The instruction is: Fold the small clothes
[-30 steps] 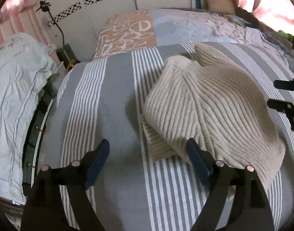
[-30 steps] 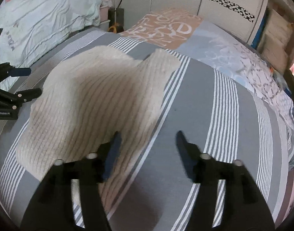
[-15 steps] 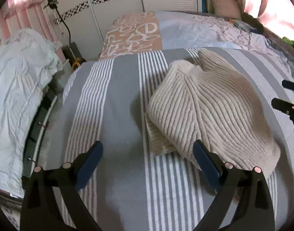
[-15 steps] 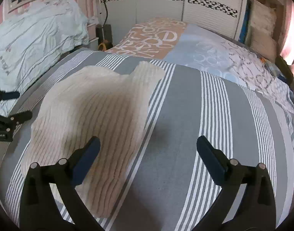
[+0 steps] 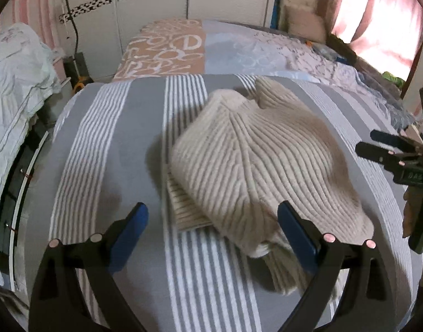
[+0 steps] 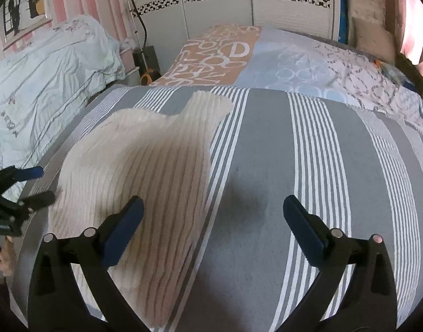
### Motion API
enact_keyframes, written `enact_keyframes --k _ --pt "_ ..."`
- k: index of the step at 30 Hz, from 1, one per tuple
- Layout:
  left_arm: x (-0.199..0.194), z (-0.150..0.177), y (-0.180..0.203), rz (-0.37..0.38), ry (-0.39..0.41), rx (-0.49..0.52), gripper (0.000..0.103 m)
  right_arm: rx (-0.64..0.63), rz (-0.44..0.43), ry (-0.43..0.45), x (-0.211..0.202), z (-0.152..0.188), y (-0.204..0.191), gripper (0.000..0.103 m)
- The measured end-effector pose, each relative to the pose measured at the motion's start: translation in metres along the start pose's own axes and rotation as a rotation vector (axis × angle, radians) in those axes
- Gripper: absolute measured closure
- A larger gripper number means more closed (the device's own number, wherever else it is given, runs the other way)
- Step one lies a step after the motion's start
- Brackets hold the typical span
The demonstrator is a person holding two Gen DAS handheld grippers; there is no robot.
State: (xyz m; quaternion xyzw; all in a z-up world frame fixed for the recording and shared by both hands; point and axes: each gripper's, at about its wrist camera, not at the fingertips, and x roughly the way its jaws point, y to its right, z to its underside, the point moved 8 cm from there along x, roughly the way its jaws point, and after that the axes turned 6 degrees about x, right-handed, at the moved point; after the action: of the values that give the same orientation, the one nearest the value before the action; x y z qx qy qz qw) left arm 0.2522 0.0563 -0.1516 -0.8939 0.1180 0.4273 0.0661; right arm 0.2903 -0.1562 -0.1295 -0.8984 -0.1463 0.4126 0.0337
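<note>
Both grippers gape empty either side of the folded sweater (image 5: 261, 163) on the bed (image 5: 106, 149): left gripper (image 5: 211, 229) by its near-left corner, right gripper (image 6: 211, 227) just off its right edge.

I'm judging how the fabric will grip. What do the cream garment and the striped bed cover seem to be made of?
The cream garment looks like a thick, soft ribbed knit, perhaps wool or acrylic: raised parallel ribs, matte fuzzy surface. The striped bed cover looks like thin, flat woven cloth, possibly cotton: smooth, matte, printed grey-and-white stripes.
</note>
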Motion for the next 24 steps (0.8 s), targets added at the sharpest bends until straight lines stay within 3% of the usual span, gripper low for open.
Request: enact_keyframes --k 6,16,24 --pt "0.021 -0.001 0.019 0.013 -0.007 0.054 0.008 -0.013 0.006 -0.013 0.007 0.000 0.002 0.003" --pt "0.025 -0.002 0.013 0.057 -0.017 -0.024 0.005 -0.022 -0.009 -0.018 0.018 -0.002 -0.002 0.003" --pt "0.036 -0.016 0.004 0.039 -0.018 -0.048 0.005 -0.064 0.006 -0.019 0.017 -0.003 -0.010 0.003"
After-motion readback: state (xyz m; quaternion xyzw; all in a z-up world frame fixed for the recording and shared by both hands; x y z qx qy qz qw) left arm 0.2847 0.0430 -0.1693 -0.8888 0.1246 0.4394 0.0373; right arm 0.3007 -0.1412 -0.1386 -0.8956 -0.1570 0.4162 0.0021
